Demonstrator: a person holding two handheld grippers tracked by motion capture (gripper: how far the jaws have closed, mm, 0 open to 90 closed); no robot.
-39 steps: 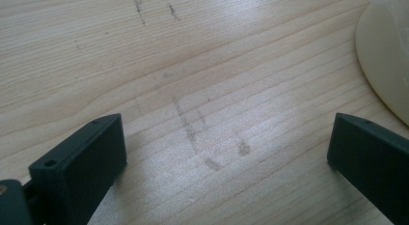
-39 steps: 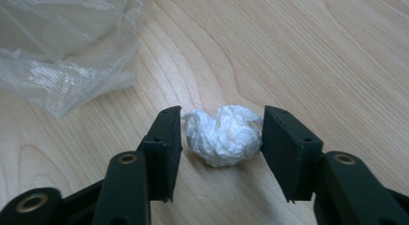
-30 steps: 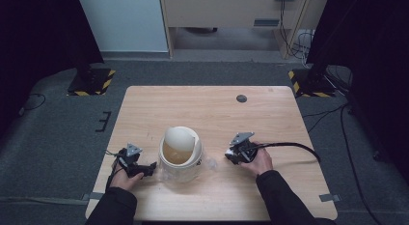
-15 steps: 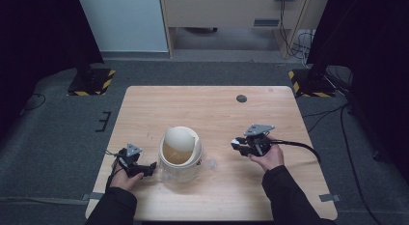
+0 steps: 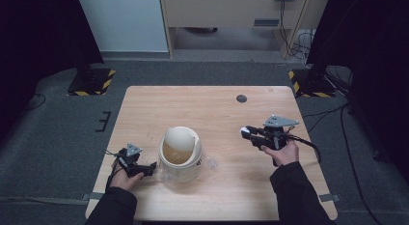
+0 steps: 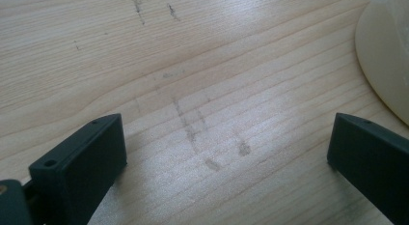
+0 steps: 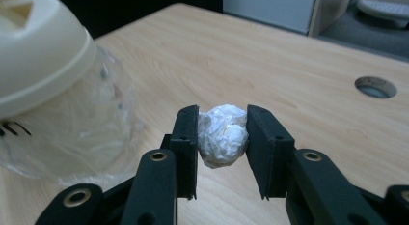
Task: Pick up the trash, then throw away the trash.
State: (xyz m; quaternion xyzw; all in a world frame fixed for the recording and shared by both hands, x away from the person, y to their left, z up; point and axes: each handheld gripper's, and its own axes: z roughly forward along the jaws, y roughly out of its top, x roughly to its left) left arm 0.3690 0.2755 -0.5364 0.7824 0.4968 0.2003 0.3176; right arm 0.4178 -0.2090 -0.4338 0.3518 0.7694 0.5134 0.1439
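Two grippers: right gripper (image 5: 247, 133) lifted w/ paper ball (image 7: 223, 134) clamped in jaws, left gripper (image 5: 153, 167) unmoved, jaws wide.

Left tongs (image 5: 150, 168) held low at worktop (image 5: 217, 109) level by left hand (image 5: 124, 179), jaws spread wide, nothing between them; black fingers (image 6: 79, 162) seen well apart in left gripper view. Left forearm in dark sleeve entered from bottom edge. Right tongs (image 5: 247, 133) held raised above worktop by right hand (image 5: 285, 153), pointed left in high view, jaws clamped on crumpled white paper ball (image 7: 223, 134); pads (image 7: 189, 138) pressed against both its sides. Right forearm angled up from bottom edge.
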